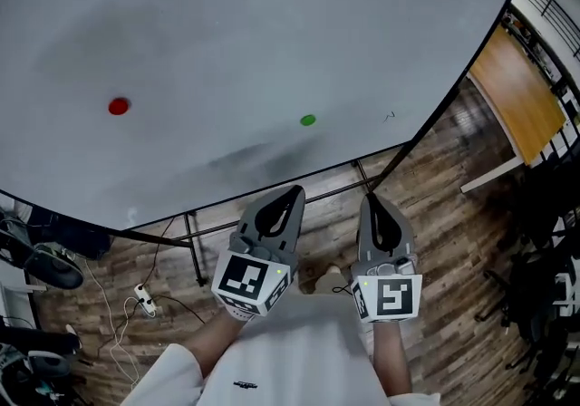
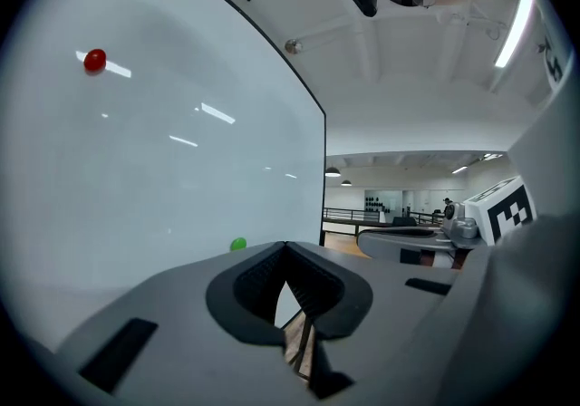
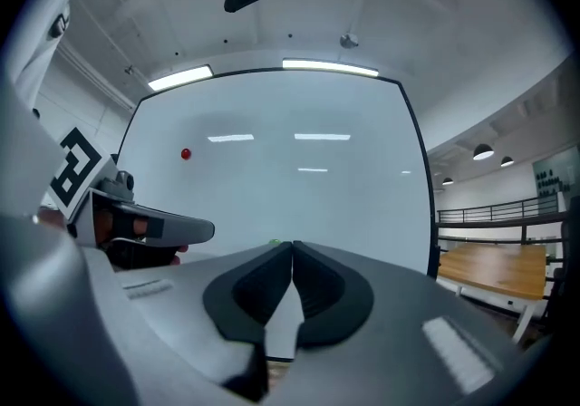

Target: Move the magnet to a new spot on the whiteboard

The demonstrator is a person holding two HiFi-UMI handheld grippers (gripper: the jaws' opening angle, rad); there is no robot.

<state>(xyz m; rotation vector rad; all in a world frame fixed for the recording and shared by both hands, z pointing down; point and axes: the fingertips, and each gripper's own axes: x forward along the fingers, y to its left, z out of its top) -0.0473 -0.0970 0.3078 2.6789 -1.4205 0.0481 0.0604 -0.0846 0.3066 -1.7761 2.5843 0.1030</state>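
Whiteboard: large, white, dark-framed, on a metal stand over a wood-plank floor. Red magnet: on the board's left part, well apart from both tongs. Green magnet: on the board nearer the centre, low down, just above the lower frame edge and well apart from the red one; in the right gripper view it peeks just over the closed jaw tips. Left gripper: jaws closed tip to tip, nothing between them, held off the board below its lower edge and pointing towards it. Right gripper: jaws pressed together, empty, just beside the left one at the same level. Cables: loose on the floor at lower left. Wooden tabletop: beyond the board's right edge.
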